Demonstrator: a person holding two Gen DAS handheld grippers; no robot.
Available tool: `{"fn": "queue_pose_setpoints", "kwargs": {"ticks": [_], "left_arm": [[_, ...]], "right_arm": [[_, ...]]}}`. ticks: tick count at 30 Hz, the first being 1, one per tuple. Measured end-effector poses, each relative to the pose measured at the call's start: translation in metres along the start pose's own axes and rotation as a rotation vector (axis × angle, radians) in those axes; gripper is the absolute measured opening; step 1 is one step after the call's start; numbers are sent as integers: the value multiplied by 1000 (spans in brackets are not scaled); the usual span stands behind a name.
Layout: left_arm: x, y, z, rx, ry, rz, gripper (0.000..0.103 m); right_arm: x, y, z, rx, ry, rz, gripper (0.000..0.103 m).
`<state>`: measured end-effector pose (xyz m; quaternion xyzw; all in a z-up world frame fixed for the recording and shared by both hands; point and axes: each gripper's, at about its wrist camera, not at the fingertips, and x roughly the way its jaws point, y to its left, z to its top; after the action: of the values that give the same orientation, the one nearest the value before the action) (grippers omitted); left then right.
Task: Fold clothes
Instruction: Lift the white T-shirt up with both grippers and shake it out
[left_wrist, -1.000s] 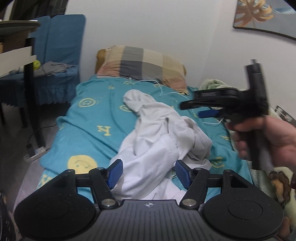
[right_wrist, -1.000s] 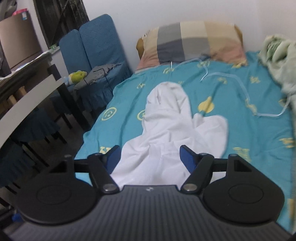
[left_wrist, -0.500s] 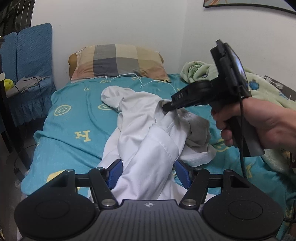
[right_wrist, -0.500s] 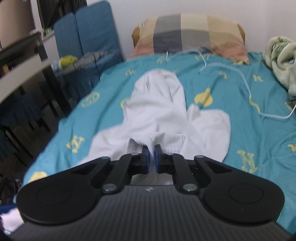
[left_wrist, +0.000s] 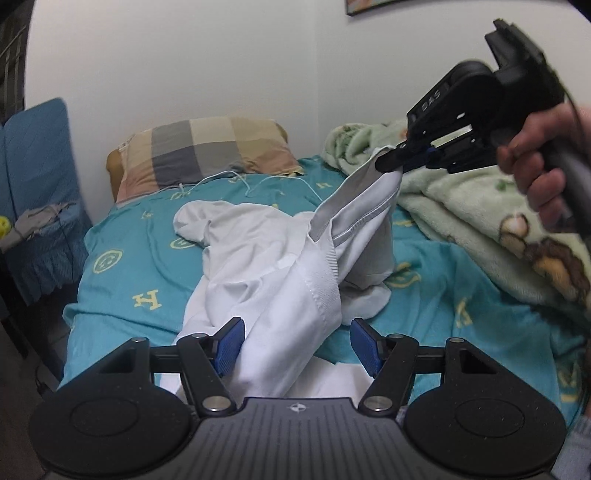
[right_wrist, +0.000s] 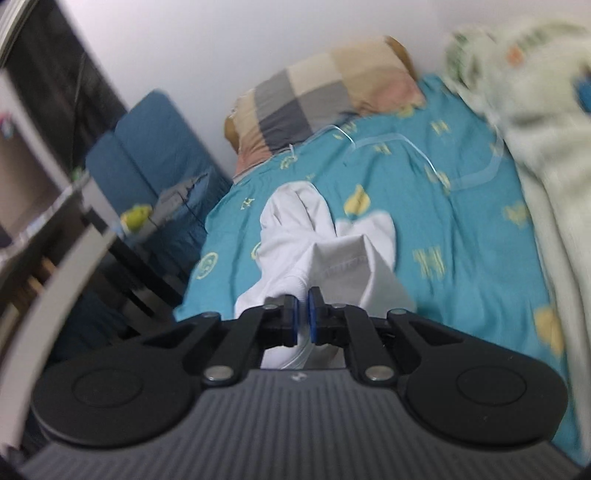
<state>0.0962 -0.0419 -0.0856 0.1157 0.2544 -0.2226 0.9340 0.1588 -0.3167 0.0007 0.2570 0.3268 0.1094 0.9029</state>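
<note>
Left wrist view: left claw (left_wrist: 295, 345) spread wide, blue pads on either side of a hanging fold of the white garment (left_wrist: 273, 258), not pinching it. Right claw (left_wrist: 391, 164) clenched on the garment's hem, holding that edge lifted above the bed (left_wrist: 147, 258); a hand (left_wrist: 539, 173) grips its handle. Rest of the garment lies crumpled on the teal sheet, mid-bed. Checked pillow (left_wrist: 207, 155) sits at the head against the wall, green blanket (left_wrist: 461, 199) along the right side of the bed. Right wrist view (motion-blurred): right claw (right_wrist: 303, 319) pads nearly together with white cloth pinched between them, garment (right_wrist: 317, 251) trailing down to the bed (right_wrist: 461, 258). Blue chair (right_wrist: 155, 155) beside the bed.
</note>
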Motion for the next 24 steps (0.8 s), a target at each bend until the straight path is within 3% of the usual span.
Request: {"fn": "queue_pose_setpoints", "kwargs": {"ticks": [4, 10, 13, 16, 17, 19, 20, 21, 24], "left_arm": [[7, -21, -9, 107, 30, 28, 66], [31, -48, -21, 278, 57, 168, 66], [39, -54, -22, 309, 50, 214, 66], [45, -52, -17, 272, 38, 267, 66], [47, -50, -15, 251, 36, 285, 63], [46, -41, -11, 188, 30, 302, 46], [44, -36, -9, 144, 21, 297, 24], [41, -30, -6, 96, 10, 290, 10], [21, -17, 6, -22, -69, 302, 7]], "right_arm": [[-23, -19, -24, 130, 10, 56, 8], [-37, -13, -25, 193, -46, 224, 8], [-46, -10, -20, 199, -99, 308, 8], [-50, -13, -14, 199, -139, 342, 8], [-51, -15, -12, 199, -150, 348, 8], [-52, -18, -10, 192, -171, 347, 8], [-52, -19, -9, 186, -181, 342, 8], [-52, -21, -9, 181, -191, 337, 8], [-51, -25, -6, 164, -220, 321, 8]]}}
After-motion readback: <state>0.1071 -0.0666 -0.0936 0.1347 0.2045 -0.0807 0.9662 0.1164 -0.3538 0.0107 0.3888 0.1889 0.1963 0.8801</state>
